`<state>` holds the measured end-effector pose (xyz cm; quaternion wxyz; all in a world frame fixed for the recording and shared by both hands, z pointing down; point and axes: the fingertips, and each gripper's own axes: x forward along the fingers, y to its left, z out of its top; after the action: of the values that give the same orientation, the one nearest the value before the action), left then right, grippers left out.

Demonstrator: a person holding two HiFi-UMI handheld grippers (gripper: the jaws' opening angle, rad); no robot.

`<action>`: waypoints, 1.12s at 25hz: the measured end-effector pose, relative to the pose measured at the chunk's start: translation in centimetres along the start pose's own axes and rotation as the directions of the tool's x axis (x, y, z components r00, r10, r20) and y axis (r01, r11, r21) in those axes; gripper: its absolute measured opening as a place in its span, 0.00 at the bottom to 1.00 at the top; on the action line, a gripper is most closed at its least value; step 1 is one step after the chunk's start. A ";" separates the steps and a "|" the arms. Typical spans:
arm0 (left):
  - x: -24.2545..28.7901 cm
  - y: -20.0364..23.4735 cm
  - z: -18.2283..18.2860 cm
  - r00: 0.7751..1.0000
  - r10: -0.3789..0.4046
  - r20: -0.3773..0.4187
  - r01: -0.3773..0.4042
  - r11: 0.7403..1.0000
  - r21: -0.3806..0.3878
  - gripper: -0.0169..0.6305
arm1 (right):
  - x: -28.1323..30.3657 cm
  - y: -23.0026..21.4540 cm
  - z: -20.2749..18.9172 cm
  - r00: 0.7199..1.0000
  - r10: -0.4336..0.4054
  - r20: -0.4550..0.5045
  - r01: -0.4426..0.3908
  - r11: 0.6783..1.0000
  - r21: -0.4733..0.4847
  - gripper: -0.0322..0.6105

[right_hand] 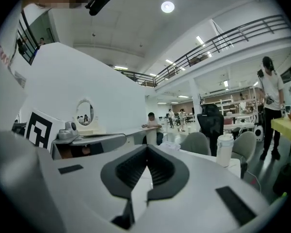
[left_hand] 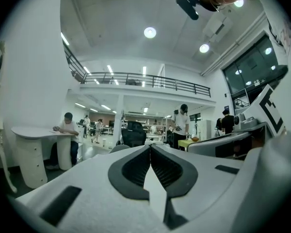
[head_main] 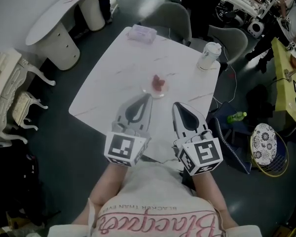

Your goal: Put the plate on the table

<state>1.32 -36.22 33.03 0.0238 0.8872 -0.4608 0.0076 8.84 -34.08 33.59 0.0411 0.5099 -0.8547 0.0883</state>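
A clear glass plate (head_main: 156,87) with small red pieces on it rests on the white marble table (head_main: 118,73), near the middle. My left gripper (head_main: 147,97) is shut and empty, its tip just short of the plate's near rim. My right gripper (head_main: 178,105) is also shut and empty, a little to the right of the plate and nearer to me. In the left gripper view the left gripper (left_hand: 150,147) has its jaws pressed together and the plate is out of sight. The right gripper (right_hand: 146,148) shows the same in its own view.
A white lidded tumbler (head_main: 208,56) stands near the table's right edge, and a clear box (head_main: 141,32) lies at the far edge. Grey chairs (head_main: 170,16) stand behind the table. A green bottle (head_main: 236,117) lies on the floor at right. A curved white counter (head_main: 59,21) is at far left.
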 end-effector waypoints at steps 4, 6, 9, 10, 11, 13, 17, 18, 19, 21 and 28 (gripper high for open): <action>-0.3 -1.1 1.3 0.999 -0.021 0.027 0.020 0.999 0.027 0.03 | -0.7 -0.1 0.9 0.999 -0.003 0.035 0.003 1.000 -0.001 0.05; -0.4 -1.5 1.6 0.999 -0.029 0.033 0.028 0.999 0.035 0.03 | -0.8 0.0 1.4 0.999 0.001 0.050 -0.001 1.000 -0.003 0.05; -0.4 -1.9 1.8 0.999 -0.035 0.033 0.033 0.999 0.038 0.03 | -0.9 0.4 1.9 0.998 0.012 0.061 -0.011 1.000 -0.016 0.05; -0.4 -2.0 1.9 0.999 -0.036 0.033 0.035 0.999 0.038 0.03 | -1.0 0.5 2.0 0.998 0.015 0.063 -0.013 1.000 -0.022 0.05; -0.4 -2.1 1.9 0.999 -0.039 0.036 0.038 0.998 0.043 0.03 | -1.0 0.5 2.1 0.998 0.016 0.064 -0.014 1.000 -0.028 0.05; -0.3 -2.3 2.0 0.998 -0.044 0.042 0.042 0.998 0.051 0.03 | -1.1 0.6 2.1 0.998 0.018 0.066 -0.016 0.999 -0.038 0.05; -0.4 -2.4 2.0 0.998 -0.049 0.041 0.047 0.998 0.046 0.03 | -1.0 0.9 2.1 0.998 0.021 0.063 -0.018 0.999 -0.042 0.05; -0.4 -2.4 2.0 0.998 -0.049 0.040 0.047 0.998 0.043 0.03 | -1.0 0.9 2.2 0.998 0.021 0.062 -0.018 0.999 -0.038 0.05; -0.4 -2.4 2.1 0.998 -0.049 0.039 0.048 0.998 0.038 0.03 | -1.0 0.9 2.2 0.998 0.020 0.062 -0.018 0.999 -0.033 0.05; -0.5 -2.5 2.2 0.998 -0.052 0.041 0.050 0.998 0.036 0.03 | -1.0 0.8 2.2 0.998 0.018 0.059 -0.016 1.000 -0.023 0.05; -0.5 -2.3 2.3 0.997 -0.065 0.050 0.062 0.997 0.054 0.03 | -0.8 0.9 2.1 0.999 0.014 0.048 -0.013 1.000 -0.014 0.05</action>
<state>2.87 -34.60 30.67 -0.0111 0.9016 -0.4324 -0.0038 8.45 -33.34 31.32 0.0233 0.5059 -0.8594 0.0705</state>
